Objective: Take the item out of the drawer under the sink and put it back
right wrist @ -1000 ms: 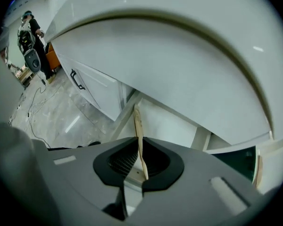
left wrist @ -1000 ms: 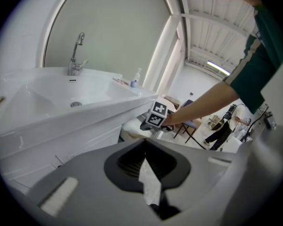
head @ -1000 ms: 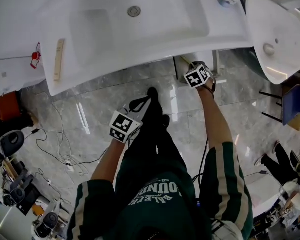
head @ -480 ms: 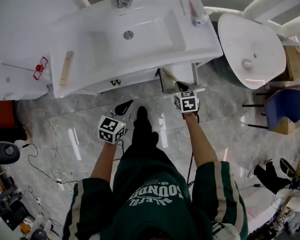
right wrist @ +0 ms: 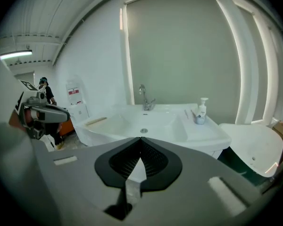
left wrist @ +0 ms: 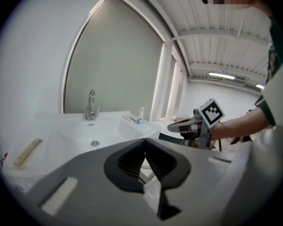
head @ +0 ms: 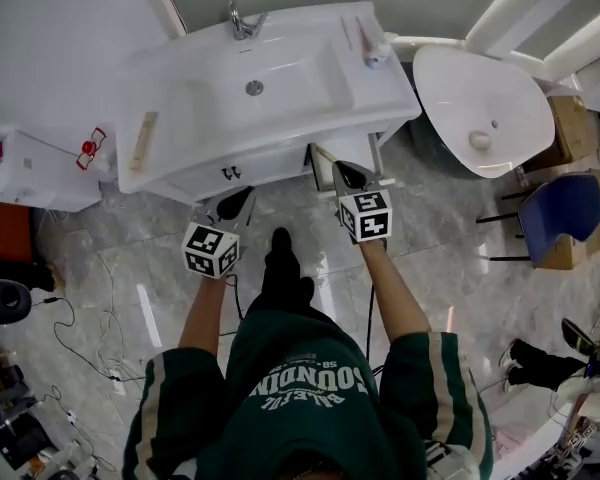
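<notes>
The white vanity with its sink (head: 260,78) stands ahead of me, and its drawer front (head: 230,173) with small handles shows below the counter. My left gripper (head: 242,196) hangs in front of that drawer front, shut, with nothing between its pads (left wrist: 145,140). My right gripper (head: 342,171) is raised before the cabinet's right end (head: 365,153); it is shut and empty too (right wrist: 140,139). No loose item is held. Each gripper shows in the other's view: the right one (left wrist: 179,125), the left one (right wrist: 61,113).
A faucet (head: 238,16), a soap bottle (head: 372,48) and a wooden stick (head: 143,128) are on the counter. A second white basin (head: 480,108) stands right of the vanity, with a blue chair (head: 570,218) beyond. Cables (head: 90,308) trail over the marble floor at left.
Both grippers have risen from low near the floor to in front of the cabinet. The right one has come away from under the counter's right end. The view has pulled back.
</notes>
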Demonstrator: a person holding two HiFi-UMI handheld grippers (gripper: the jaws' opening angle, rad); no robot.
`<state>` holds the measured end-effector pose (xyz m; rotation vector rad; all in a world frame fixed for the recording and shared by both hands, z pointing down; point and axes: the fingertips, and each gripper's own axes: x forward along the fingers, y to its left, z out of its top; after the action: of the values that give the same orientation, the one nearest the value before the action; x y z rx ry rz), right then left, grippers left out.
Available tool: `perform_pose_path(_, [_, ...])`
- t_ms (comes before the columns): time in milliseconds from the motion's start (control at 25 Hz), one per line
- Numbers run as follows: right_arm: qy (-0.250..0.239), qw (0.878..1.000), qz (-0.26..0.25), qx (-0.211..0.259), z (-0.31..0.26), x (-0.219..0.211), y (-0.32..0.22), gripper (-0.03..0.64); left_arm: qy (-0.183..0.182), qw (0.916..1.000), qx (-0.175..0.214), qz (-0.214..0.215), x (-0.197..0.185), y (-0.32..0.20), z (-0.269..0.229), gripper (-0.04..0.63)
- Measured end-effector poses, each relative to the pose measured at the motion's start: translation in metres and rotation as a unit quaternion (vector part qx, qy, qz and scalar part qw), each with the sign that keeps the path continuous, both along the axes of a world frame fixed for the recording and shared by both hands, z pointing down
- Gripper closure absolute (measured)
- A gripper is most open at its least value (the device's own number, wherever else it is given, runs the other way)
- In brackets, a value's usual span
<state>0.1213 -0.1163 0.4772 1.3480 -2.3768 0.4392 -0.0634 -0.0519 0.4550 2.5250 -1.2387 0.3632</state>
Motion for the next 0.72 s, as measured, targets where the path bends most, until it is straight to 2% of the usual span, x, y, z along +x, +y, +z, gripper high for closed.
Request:
perform_pose_path(280, [-0.026,0.996,-0.02,0.079,-0.073,-0.016,0.015,0.615,-0.001,0.9987,0.048,-0.016,-0.007,0.005,-0.044,0.545])
perform_pose_path(560, [-0.056,0.989,-0.037,0.131,-0.119,-0.021,0.03,0.614,0.011,0.9963,0.071,-0.049,-0.021,0.006,-0.068,0.545])
perform_pose_path(720, [-0.09,0.981,-0.046,0.165,-0.141,-0.023,0.037,0.614,0.013,0.9948,0.082,-0.06,-0.028,0.008,-0.077,0.545])
